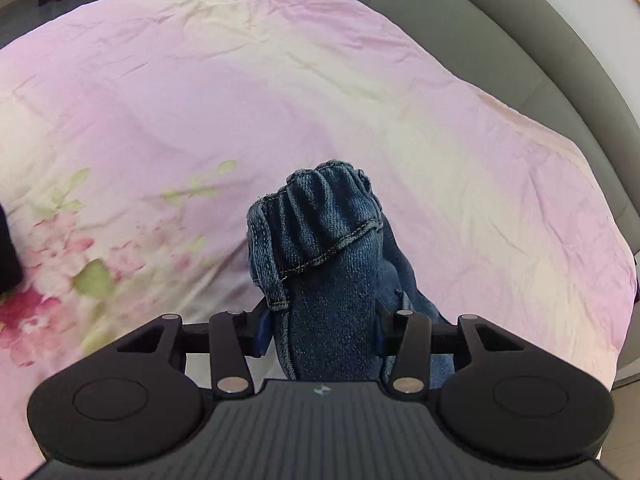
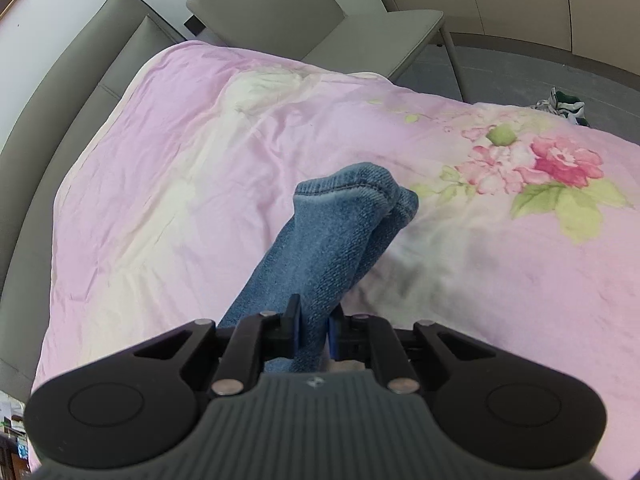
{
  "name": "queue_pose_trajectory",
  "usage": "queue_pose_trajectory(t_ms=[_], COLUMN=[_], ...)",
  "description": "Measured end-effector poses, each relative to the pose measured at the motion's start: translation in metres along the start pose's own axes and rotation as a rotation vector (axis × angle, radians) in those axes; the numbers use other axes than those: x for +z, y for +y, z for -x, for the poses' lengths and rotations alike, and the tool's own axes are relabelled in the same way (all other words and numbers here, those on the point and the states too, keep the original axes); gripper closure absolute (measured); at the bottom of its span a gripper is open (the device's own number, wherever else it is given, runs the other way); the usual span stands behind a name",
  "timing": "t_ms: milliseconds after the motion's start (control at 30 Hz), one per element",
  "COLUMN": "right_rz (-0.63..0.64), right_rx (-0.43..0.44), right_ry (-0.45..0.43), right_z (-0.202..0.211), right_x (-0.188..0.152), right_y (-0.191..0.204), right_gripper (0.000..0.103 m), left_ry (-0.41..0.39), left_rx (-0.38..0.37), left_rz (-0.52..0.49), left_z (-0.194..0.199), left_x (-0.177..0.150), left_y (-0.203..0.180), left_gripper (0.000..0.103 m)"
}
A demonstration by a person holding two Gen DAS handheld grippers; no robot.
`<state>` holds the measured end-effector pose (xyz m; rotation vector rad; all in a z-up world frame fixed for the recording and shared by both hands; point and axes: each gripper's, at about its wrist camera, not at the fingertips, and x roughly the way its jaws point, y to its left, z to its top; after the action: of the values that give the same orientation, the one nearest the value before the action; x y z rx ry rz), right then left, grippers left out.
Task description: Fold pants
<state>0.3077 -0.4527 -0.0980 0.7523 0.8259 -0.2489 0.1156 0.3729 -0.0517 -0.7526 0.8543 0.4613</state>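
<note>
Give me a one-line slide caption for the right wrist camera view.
Right hand-held gripper shut on a bunched fold of blue denim pants, held above a pink floral bedspread.

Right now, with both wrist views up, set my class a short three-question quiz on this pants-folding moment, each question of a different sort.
1. True or false: the left gripper is clamped on bunched denim pants.
2. What pattern marks the pink bedcover? A stripes, B flowers, C checks.
3. Fill in: the right gripper pinches a ____ piece of denim.

Key: 1 true; 2 B; 3 blue.
</note>
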Motion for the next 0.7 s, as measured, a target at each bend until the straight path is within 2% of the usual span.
queue_pose_trajectory(t_ms=[100,167,300,333,400,467,500,567,633,700], right_rz=[-0.017,-0.056,-0.056,-0.046,-0.006,0.087,0.135,0.191,0.236,0.285], right_rx=[0.003,-0.011,-0.006,-0.001,-0.028,-0.086,-0.106,-0.101,-0.125,-0.159], right_ry=[0.056,0.092,0.089,0.087,0.087,0.09,0.096,0.119,0.145,0.169], right_z=[0.011,0.009,-0.008,-0.011,-0.013,-0.012,-0.011,-0.009,-0.005,-0.001], right_x=[-0.025,-0.043,-0.064,-0.066,-0.068,-0.067,-0.064,-0.061,-0.058,-0.057], right_y=[-0.029,-0.052,-0.078,-0.08,-0.078,-0.07,-0.066,-0.063,-0.059,-0.054], right_gripper=[0.096,0.096,0.096,0.095,0.09,0.067,0.062,0.046,0.038,0.037], left_ry=[0.026,0.06,0.086,0.087,0.081,0.059,0.032,-0.029,-0.109,-0.164], left_rx=[0.026,0.039,0.12,0.139,0.189,0.243,0.278,0.361,0.42,0.419], left_rz=[-0.022,0.003,-0.041,-0.051,-0.095,-0.13,-0.15,-0.212,-0.268,-0.305], left_z=[0.01,-0.003,-0.031,-0.033,-0.032,-0.027,-0.022,-0.014,-0.005,0.004], left_x=[-0.015,-0.022,-0.034,-0.035,-0.036,-0.04,-0.043,-0.053,-0.063,-0.075], left_y=[0.02,0.033,0.036,0.034,0.028,0.017,0.009,-0.009,-0.025,-0.043], left_gripper=[0.05,0.05,0.046,0.041,0.033,0.028,0.027,0.025,0.025,0.025])
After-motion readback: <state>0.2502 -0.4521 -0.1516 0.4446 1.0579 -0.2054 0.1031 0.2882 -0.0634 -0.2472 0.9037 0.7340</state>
